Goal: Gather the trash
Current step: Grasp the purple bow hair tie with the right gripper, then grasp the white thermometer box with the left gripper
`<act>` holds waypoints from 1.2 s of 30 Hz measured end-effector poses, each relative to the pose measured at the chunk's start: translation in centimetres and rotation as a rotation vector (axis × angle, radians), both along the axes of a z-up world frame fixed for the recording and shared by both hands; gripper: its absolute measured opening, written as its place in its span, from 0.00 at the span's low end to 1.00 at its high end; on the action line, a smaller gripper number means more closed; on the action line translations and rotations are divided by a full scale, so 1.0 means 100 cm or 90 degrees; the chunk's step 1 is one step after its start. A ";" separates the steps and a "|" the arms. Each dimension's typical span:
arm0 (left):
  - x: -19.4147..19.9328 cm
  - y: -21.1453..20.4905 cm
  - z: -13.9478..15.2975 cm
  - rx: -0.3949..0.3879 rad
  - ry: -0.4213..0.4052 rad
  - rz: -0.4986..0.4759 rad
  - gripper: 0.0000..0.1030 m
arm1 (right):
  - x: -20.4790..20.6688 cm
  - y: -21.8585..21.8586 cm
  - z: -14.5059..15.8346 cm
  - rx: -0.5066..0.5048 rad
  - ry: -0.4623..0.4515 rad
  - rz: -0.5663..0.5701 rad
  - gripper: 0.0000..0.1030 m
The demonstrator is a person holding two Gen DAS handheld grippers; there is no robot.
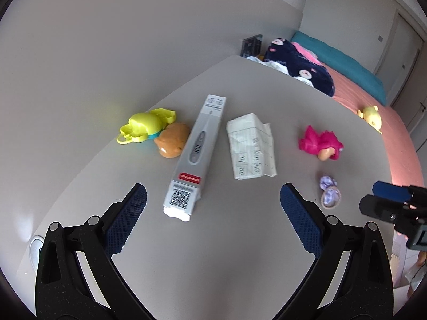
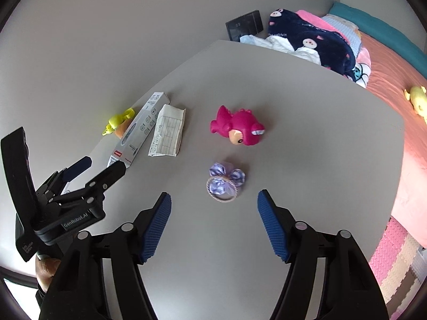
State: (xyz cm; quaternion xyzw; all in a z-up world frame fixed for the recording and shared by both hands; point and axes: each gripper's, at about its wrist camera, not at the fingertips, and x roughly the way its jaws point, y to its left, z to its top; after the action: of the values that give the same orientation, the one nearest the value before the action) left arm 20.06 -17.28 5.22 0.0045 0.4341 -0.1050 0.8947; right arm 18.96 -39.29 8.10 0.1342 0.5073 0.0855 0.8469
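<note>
On table, twelve o'clock of left gripper (image 1: 213,202) — grey carton (image 1: 196,154), crumpled paper packet (image 1: 250,148): trash uncollected. Both grippers — right gripper (image 2: 213,213) included — wide open, empty. Next: straddle carton, close.

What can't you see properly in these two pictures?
- Handwriting on the folded white paper packet: too small and blurred in both views.
- Brown plush toy: in the right wrist view, mostly hidden behind the long grey cardboard box.
- Yellow-green plastic toy: partly hidden there too.
- A trash bin: not visible in either view.
</note>
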 end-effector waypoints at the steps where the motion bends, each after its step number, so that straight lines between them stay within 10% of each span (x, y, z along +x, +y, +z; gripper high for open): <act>1: 0.004 0.003 -0.002 -0.004 0.005 0.003 0.94 | 0.004 0.002 -0.003 -0.001 0.005 0.001 0.63; 12: 0.039 -0.001 -0.017 0.021 0.036 -0.016 0.83 | 0.037 0.016 -0.030 -0.043 0.041 -0.020 0.58; 25: 0.060 -0.007 -0.038 0.031 0.056 -0.037 0.71 | 0.042 0.026 -0.040 -0.066 0.042 -0.002 0.27; 28: 0.058 -0.006 -0.039 0.059 0.033 -0.030 0.62 | 0.041 0.027 -0.040 -0.063 0.042 -0.003 0.25; 32: 0.055 0.004 -0.036 0.030 0.028 -0.024 0.27 | 0.034 0.025 -0.038 -0.035 0.042 -0.010 0.22; 36: 0.052 0.003 -0.035 0.027 0.028 -0.027 0.27 | 0.027 0.023 -0.034 -0.018 0.042 -0.011 0.21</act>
State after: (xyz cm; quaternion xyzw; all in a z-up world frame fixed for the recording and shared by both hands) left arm 25.27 -16.93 1.69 0.0304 0.4555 -0.1150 0.8823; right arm 21.68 -36.99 4.70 0.1293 0.5351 0.0669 0.8321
